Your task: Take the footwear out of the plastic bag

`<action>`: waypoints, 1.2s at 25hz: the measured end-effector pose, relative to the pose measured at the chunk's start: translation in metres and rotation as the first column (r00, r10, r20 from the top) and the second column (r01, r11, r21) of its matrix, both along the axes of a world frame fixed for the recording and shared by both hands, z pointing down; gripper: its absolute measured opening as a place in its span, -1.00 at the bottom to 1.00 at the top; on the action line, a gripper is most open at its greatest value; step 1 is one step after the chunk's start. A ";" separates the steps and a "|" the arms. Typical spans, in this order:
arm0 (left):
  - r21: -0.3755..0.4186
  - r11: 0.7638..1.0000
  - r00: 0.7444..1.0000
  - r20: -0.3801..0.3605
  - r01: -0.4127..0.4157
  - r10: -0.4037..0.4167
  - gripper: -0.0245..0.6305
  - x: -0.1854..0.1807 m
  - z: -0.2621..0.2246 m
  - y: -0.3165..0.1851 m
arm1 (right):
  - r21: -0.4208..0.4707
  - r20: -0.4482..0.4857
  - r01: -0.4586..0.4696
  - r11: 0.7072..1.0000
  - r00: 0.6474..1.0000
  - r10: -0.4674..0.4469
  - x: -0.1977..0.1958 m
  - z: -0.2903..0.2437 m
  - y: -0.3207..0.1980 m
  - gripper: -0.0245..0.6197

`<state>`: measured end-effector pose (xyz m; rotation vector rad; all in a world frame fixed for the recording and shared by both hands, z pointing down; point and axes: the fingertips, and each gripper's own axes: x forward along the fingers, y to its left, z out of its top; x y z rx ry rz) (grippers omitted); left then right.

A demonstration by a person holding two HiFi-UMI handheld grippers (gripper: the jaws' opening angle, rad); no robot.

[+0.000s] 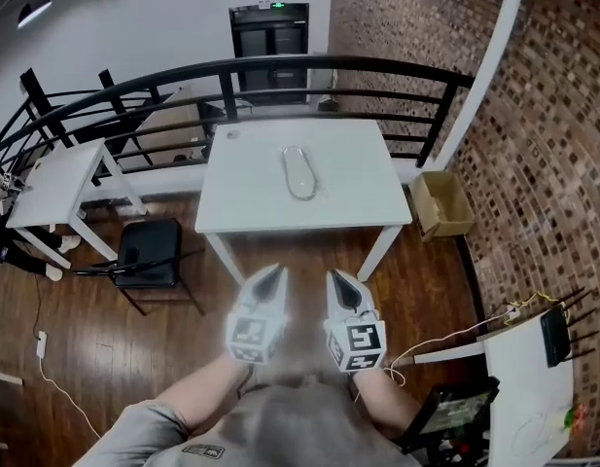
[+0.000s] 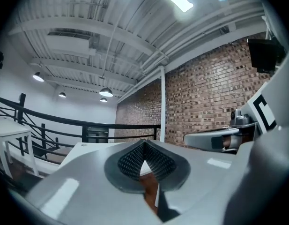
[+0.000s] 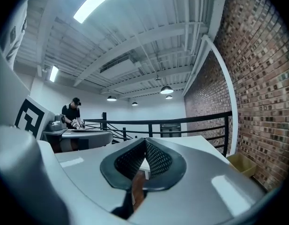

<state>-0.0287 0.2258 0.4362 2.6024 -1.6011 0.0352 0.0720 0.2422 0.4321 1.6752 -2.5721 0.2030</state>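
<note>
A clear plastic bag (image 1: 299, 171) with a pale, slim item inside lies on the white table (image 1: 348, 193), near its middle. What the item is cannot be made out from here. Both grippers hover side by side in front of the table, over the wooden floor and well short of the bag. My left gripper (image 1: 276, 272) is shut with nothing between its jaws, its pads (image 2: 135, 159) meeting at the tip. My right gripper (image 1: 335, 276) is likewise shut and empty, pads (image 3: 156, 157) together. The bag does not show in either gripper view.
A black chair (image 1: 150, 253) stands left of the table, with a second white table (image 1: 56, 178) beyond it. A cardboard box (image 1: 443, 202) sits by the brick wall (image 1: 552, 144). A black railing (image 1: 231, 71) runs behind the table. A person (image 3: 71, 114) stands far off.
</note>
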 end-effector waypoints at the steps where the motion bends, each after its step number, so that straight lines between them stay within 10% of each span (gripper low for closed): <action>1: 0.000 1.000 1.000 0.002 0.007 -0.007 -0.94 0.003 0.001 -0.006 | -0.001 0.001 0.007 1.000 1.000 -0.007 0.004 0.001 -0.007 -0.88; 30: -0.149 0.978 0.989 0.023 -0.144 0.149 -0.94 -0.028 0.077 -0.240 | -0.209 -0.051 -0.175 0.962 0.985 0.168 -0.021 0.088 -0.224 -0.88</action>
